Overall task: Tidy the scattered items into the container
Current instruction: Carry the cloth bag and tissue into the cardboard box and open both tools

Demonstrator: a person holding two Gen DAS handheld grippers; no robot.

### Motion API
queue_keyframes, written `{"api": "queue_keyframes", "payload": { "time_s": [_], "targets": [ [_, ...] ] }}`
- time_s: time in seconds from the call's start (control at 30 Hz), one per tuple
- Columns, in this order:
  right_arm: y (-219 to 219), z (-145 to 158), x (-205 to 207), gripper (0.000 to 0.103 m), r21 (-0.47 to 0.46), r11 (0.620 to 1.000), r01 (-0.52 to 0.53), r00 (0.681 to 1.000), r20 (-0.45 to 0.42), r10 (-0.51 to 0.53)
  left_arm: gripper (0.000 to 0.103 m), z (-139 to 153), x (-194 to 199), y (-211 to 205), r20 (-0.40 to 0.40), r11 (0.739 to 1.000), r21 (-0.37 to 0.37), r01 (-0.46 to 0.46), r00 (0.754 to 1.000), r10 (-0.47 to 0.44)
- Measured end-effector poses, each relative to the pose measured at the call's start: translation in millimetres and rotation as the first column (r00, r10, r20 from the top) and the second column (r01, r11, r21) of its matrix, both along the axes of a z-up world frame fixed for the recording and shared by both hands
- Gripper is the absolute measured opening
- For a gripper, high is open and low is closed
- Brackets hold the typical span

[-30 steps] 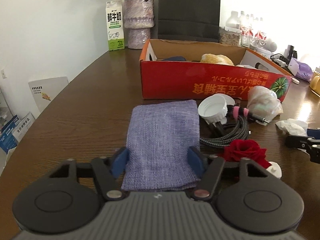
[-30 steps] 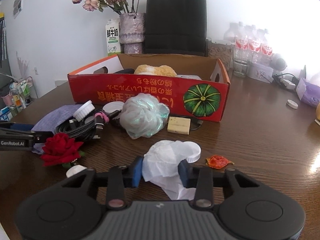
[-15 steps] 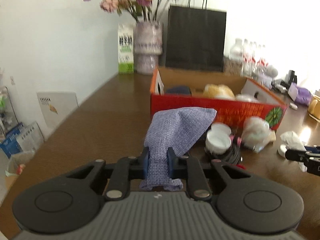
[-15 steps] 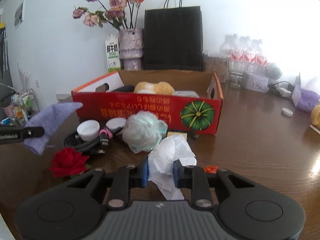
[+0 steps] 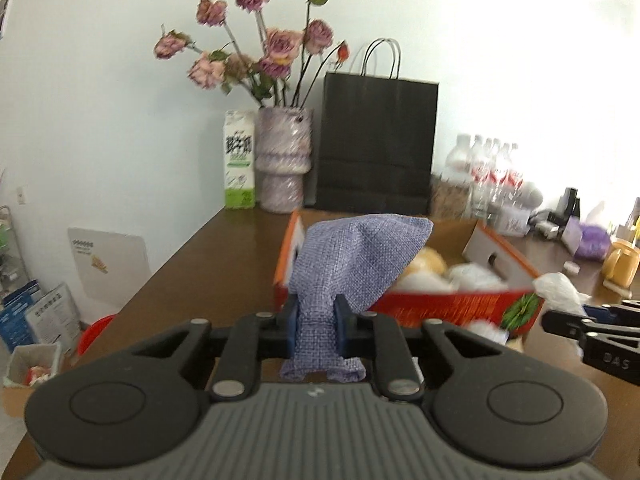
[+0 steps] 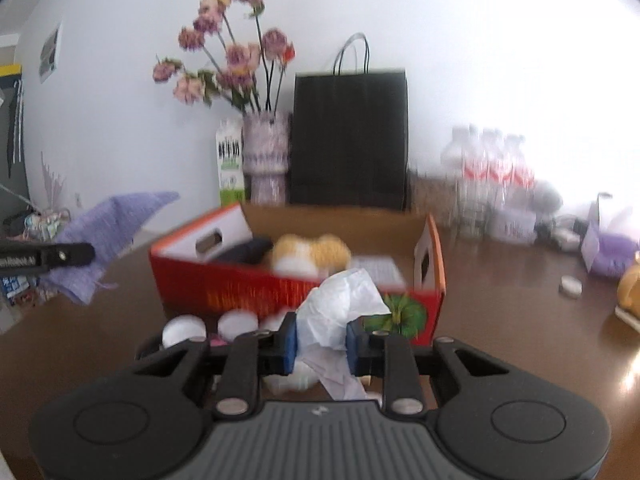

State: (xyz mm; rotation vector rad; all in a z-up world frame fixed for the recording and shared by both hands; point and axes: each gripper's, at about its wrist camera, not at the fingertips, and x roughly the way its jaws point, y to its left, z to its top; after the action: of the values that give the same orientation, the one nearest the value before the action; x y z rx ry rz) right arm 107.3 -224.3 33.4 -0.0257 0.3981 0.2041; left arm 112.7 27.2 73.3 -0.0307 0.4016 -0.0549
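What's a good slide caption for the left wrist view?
Left gripper lifts a purple cloth toward the red cardboard box, with the right gripper alongside.

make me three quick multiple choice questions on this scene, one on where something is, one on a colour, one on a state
1. Where does the black paper bag stand?
A. behind the box, by the wall
B. inside the box
C. on the floor

2. What colour is the cloth in the left gripper?
A. green
B. light purple
C. yellow

3. What is the right gripper doing?
A. open over bare table
B. shut on nothing
C. shut on white tissue

Answers:
1 A: the black paper bag rises beyond the box, against the wall beside the vase.
2 B: the cloth pinched in the left gripper is light purple.
3 C: the right gripper has its blue pads pressed on crumpled white tissue, lifted in front of the box.
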Motion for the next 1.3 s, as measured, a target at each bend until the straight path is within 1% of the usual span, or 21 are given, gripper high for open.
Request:
{"api": "queue_keyframes", "payload": {
  "time_s": [0.17, 0.37, 0.53, 0.67, 0.73, 0.8, 0.87, 1.0, 1.07, 1.2, 1.23, 1.3],
  "targets": [
    [3.1, 22.7, 32.8, 0.023, 0.014, 1.0, 0.022, 0.998, 0.061, -0.023, 0.018, 17.0, 31.3, -14.3, 0.021, 0.999, -0.04, -0.004, 1.0, 0.005],
    [6.2, 31.3, 86.2, 0.023, 0.044, 0.998, 0.054, 0.997, 0.059, -0.056, 0.018, 21.6, 77.1, -33.9, 0.014, 0.998, -0.067, -0.011, 1.0, 0.012],
    [10.7, 24.1, 135.0, 0.023, 0.044, 0.996, 0.075, 0.997, 0.022, -0.076, 0.018, 12.0, 123.4, -43.9, -0.028, 0.996, -0.079, -0.033, 0.999, 0.031],
    [9.9, 7.1, 168.4, 0.023, 0.055, 0.993, 0.106, 0.994, -0.016, -0.106, 0.018, -6.1, 156.2, -46.6, -0.088, 0.994, -0.092, -0.056, 0.995, 0.048],
    [9.5, -5.5, 181.1, 0.023, 0.063, 0.991, 0.117, 0.992, -0.045, -0.114, 0.018, -15.5, 170.9, -48.8, -0.114, 0.995, -0.077, -0.065, 0.992, 0.056],
    [11.3, -17.2, 189.0, 0.023, 0.047, 0.992, 0.115, 0.991, -0.08, -0.111, 0.018, -26.0, 183.1, -50.4, -0.149, 0.996, -0.051, -0.071, 0.987, 0.063],
    [11.8, -25.0, 192.2, 0.023, 0.044, 0.993, 0.112, 0.989, -0.103, -0.107, 0.018, -35.2, 190.3, -48.0, -0.18, 0.996, -0.047, -0.077, 0.981, 0.067],
    [16.7, -32.5, 193.1, 0.023, 0.011, 0.995, 0.097, 0.989, -0.113, -0.095, 0.018, -47.0, 197.3, -42.3, -0.226, 0.995, -0.046, -0.091, 0.971, 0.078],
    [17.8, -33.9, 192.6, 0.023, 0.004, 0.996, 0.095, 0.989, -0.119, -0.093, 0.018, -49.7, 198.3, -43.2, -0.234, 0.995, -0.041, -0.092, 0.969, 0.08],
    [19.2, -37.4, 192.5, 0.024, -0.004, 0.996, 0.088, 0.987, -0.135, -0.088, 0.019, -50.5, 196.4, -46.5, -0.224, 0.996, -0.018, -0.083, 0.971, 0.077],
    [19.5, -37.4, 192.1, 0.025, -0.006, 0.996, 0.087, 0.987, -0.137, -0.087, 0.02, -50.5, 195.9, -47.5, -0.22, 0.997, -0.015, -0.08, 0.973, 0.074],
    [20.6, -37.2, 190.5, 0.039, -0.013, 0.996, 0.084, 0.987, -0.136, -0.085, 0.028, -50.2, 194.5, -48.8, -0.216, 0.997, -0.01, -0.072, 0.974, 0.068]
  ]
}}
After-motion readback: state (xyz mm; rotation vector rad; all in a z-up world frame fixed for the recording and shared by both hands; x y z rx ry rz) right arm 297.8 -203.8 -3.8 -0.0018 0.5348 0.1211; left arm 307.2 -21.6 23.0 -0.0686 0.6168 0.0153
